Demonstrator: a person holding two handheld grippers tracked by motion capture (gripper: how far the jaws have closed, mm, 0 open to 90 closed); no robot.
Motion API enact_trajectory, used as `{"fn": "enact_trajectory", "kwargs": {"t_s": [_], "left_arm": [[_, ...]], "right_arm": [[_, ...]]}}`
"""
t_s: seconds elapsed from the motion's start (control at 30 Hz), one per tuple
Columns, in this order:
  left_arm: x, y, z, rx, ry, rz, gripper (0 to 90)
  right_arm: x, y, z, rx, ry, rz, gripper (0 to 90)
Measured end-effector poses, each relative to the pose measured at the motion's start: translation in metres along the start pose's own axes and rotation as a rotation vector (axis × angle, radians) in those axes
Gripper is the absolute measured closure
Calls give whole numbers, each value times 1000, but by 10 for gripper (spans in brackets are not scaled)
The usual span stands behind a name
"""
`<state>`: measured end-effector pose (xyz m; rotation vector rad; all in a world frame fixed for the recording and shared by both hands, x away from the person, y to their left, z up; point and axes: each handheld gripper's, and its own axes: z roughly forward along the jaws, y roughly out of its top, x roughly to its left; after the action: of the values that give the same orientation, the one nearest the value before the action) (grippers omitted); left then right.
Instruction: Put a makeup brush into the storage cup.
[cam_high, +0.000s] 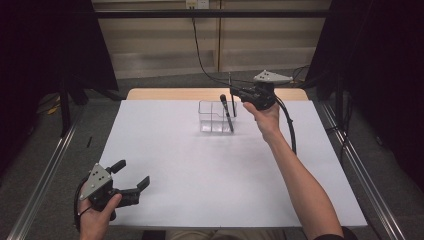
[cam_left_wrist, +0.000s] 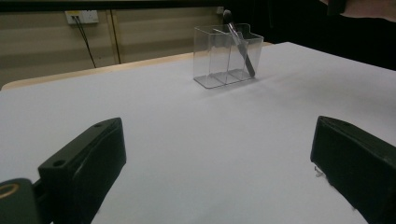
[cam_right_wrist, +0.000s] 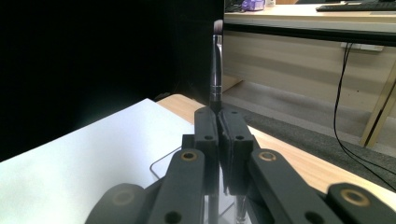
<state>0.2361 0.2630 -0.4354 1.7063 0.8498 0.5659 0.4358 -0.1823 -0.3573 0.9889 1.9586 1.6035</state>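
Clear organizer (cam_high: 216, 116) near the desk's (cam_high: 200, 185) far edge, one brush (cam_high: 226, 112) leaning inside, right gripper (cam_high: 234, 93) above it, jaws closed on a second brush (cam_right_wrist: 215, 65), left gripper (cam_high: 131, 176) at near-left corner, jaws wide open, bare white surface between.

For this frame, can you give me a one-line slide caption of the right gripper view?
Right tongs shut on an upright makeup brush, above the clear organizer on the white table.

White table (cam_high: 210, 180) (clear organizer (cam_high: 214, 117) aboard)
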Motion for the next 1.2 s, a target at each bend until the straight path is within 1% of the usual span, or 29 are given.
{"fn": "enact_trajectory", "kwargs": {"t_s": [0.07,0.1,0.13,0.17,0.23,0.3,0.43,0.47,0.63,0.73,0.83,1.03,1.2], "left_arm": [[0,0,0,1,-4,4,34],[0,0,0,0,-3,0,34],[0,0,0,-1,-2,-1,34],[0,0,0,-2,-2,-2,34],[0,0,0,-1,-1,-2,34],[1,0,0,-1,-1,0,34],[1,0,0,-1,-2,-1,34],[0,0,0,-1,-2,-4,34],[0,0,0,0,-3,0,34],[0,0,0,1,-3,1,34],[0,0,1,1,-4,3,34],[1,0,-1,2,-3,2,35],[1,0,-1,2,-3,5,34]], "right_arm": [[-1,1,2,-5,-6,-7,868],[-1,2,3,-8,-6,-3,868],[-1,2,4,-10,-7,-8,868],[-1,3,6,-6,-13,-15,868],[-2,4,9,-5,-10,-10,868],[-2,4,12,-1,-14,-16,868],[-2,0,18,4,-12,-16,868],[-2,-1,20,9,-19,-23,868],[-8,-6,25,8,-28,-13,868],[-10,-9,26,16,-30,-5,867],[-9,-11,28,18,-25,-7,868],[-7,-17,30,25,-24,5,868],[-5,-20,32,27,-23,-6,867]]}}
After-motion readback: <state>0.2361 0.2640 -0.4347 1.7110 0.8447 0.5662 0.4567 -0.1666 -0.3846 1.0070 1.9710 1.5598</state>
